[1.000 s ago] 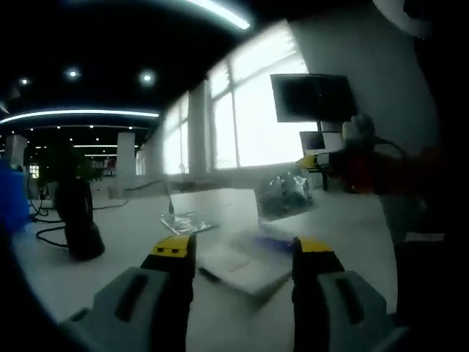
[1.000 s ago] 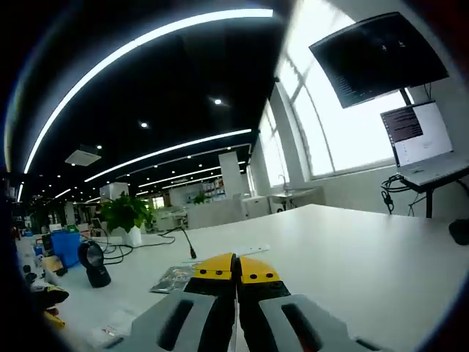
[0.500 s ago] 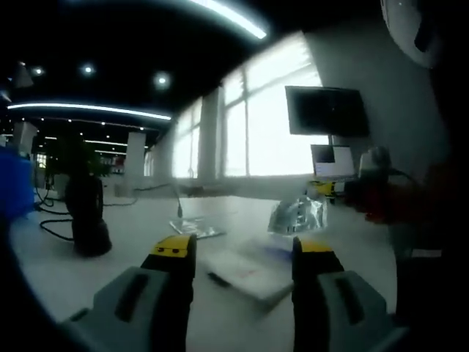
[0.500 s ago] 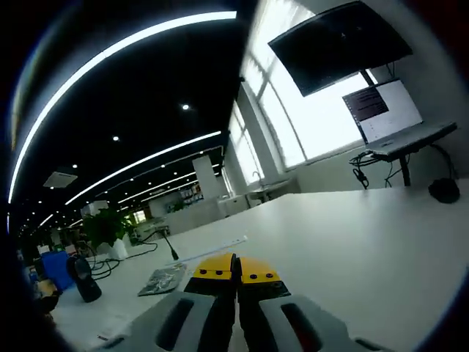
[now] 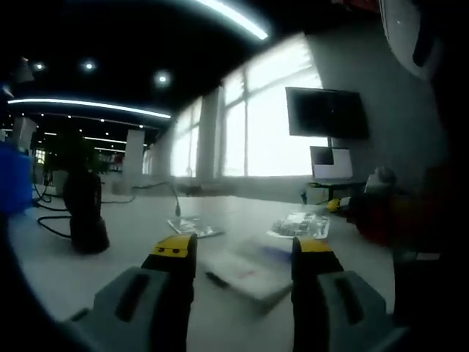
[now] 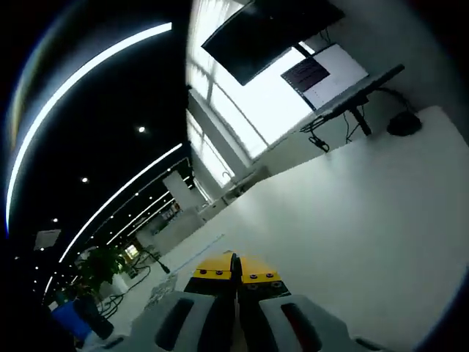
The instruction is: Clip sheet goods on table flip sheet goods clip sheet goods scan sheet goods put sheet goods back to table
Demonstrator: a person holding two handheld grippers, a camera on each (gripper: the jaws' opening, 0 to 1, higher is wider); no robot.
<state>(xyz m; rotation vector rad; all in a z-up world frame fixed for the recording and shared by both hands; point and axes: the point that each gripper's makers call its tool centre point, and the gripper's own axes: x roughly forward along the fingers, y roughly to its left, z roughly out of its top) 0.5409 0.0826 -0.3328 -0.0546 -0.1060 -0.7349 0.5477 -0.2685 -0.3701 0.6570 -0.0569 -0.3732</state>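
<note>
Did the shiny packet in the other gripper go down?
Yes. In the left gripper view the packet has dropped from up near the window sill to table level, carried by the right gripper.

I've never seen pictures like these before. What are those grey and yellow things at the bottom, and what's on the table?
They are grabbers that a person holds, one in each hand, each with a camera looking along its two jaws. In the left gripper view, the left gripper has its jaws apart. On the white table lie a flat white packet and two shiny clear packets, with a black scanner standing nearby. In the right gripper view, the right gripper has its jaws pressed together. I cannot see anything between them.
</note>
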